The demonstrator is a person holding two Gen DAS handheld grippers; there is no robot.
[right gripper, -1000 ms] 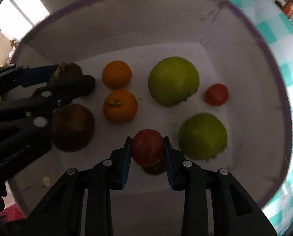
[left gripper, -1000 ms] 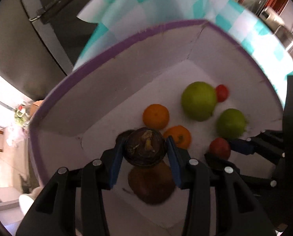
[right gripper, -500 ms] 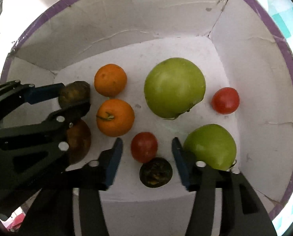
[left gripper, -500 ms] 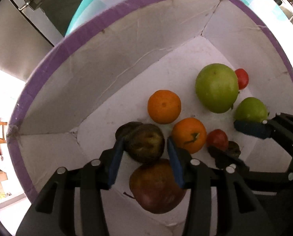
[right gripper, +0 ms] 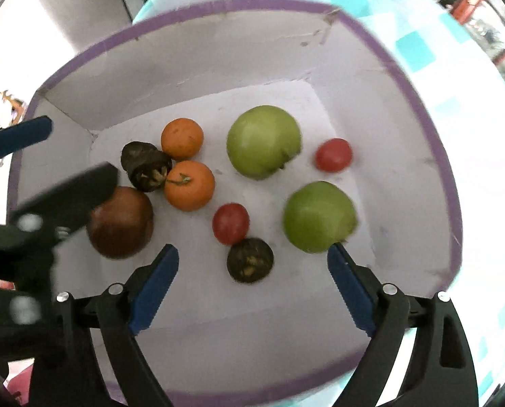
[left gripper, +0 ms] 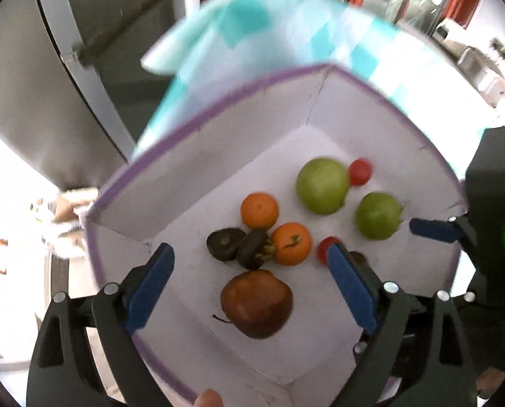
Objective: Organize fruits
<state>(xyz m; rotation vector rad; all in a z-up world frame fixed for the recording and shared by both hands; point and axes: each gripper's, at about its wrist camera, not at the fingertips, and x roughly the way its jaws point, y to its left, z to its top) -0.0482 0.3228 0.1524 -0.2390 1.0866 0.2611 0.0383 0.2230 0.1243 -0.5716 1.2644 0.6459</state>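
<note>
1. Two tools hang over the white box (right gripper: pixel 422 108) with its purple rim, and both are letting go: the left tool (left gripper: pixel 249 288) and the right tool (right gripper: pixel 252 288) have their blue pads spreading apart, with nothing pressed between them.
2. Nearest the left tool lies the brown pear-like fruit (left gripper: pixel 256 308), loose on the box floor. Nearest the right tool sits a dark wrinkled fruit (right gripper: pixel 250 260), with a small red tomato (right gripper: pixel 230 223) just beyond it, the two touching or nearly so.
3. Judging from this, the step in hand is a clean release and withdrawal. Lift each tool straight up until the pads clear the box walls; a sideways sweep could nudge the round fruit.
4. Farther in, two more dark fruits (left gripper: pixel 239 249) rest against the two oranges (left gripper: pixel 291 243). They look settled, so leave them alone.
5. Beyond those lie the large green fruit (right gripper: pixel 263 141), a second green fruit (right gripper: pixel 319 216) close by the right tool's outer pad, and another red tomato (right gripper: pixel 333 155).
6. Farthest off, the teal checked cloth (left gripper: pixel 286 37) covers the table. No loose fruit shows there, though that stretch is blurred.
</note>
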